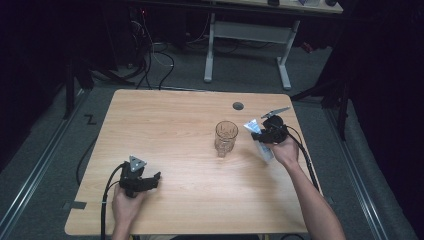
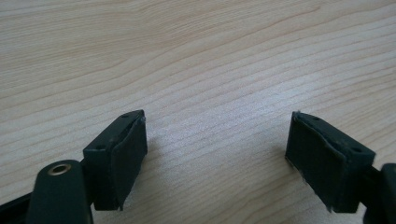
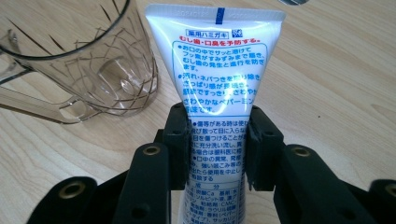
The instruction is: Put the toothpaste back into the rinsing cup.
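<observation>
- Your right gripper [image 1: 261, 134] is pinching a white toothpaste tube [image 3: 215, 65] across its middle, both pads pressed flat on the tube's two sides.
- From the right gripper view, the tube's flat crimped end sticks out past the jaws, with blue and red print facing the camera. The rest of it runs back down between the jaws.
- From the high view, your right forearm comes in from the bottom right corner and angles up toward the middle of the counter [image 1: 190, 115]. The hand [image 1: 286, 151] is wrapped round the gripper body, with the tube tilted and held off the wood.
- That puts the tube just to the right of the clear glass mug [image 1: 226, 137], near it but not touching. The mug stands upright on the counter, and in the right gripper view its handle points off to the left.
- Your left gripper [image 1: 152, 178] is down at the near left part of the counter, well away from the mug and tube. Its jaws are spread wide with bare wood between them.
- Left hand [image 1: 125, 204] comes in from the bottom edge, grey three-cornered plate facing up, cable trailing back off the edge.
</observation>
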Tool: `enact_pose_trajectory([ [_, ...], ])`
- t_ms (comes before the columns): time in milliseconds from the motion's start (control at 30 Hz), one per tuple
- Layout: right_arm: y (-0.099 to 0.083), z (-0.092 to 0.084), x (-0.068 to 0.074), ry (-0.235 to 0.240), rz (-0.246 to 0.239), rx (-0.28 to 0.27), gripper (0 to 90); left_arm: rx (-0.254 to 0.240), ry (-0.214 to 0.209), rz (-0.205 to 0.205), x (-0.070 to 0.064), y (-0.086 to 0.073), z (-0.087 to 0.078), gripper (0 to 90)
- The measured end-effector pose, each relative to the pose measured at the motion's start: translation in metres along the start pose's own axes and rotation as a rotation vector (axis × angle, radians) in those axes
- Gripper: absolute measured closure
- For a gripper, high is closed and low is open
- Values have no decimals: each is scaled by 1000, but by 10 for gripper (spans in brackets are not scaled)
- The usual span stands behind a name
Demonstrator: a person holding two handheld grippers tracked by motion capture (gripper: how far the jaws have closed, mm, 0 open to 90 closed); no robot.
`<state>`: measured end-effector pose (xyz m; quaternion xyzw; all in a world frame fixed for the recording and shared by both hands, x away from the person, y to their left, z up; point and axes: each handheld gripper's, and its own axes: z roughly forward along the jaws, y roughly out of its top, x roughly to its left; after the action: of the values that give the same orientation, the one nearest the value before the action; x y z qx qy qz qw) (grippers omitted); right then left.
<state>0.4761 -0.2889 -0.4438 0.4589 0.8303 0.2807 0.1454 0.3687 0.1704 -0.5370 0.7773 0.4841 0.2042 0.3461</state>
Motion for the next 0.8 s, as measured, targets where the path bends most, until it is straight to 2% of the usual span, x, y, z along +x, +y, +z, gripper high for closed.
enact_pose_trajectory([
  [367, -6, -8, 2, 12, 2, -45, 665, 0, 0, 1, 0, 0, 0, 206],
  [800, -14, -21, 0, 30, 26, -97, 665, 1, 0, 0, 0, 0, 0, 206],
])
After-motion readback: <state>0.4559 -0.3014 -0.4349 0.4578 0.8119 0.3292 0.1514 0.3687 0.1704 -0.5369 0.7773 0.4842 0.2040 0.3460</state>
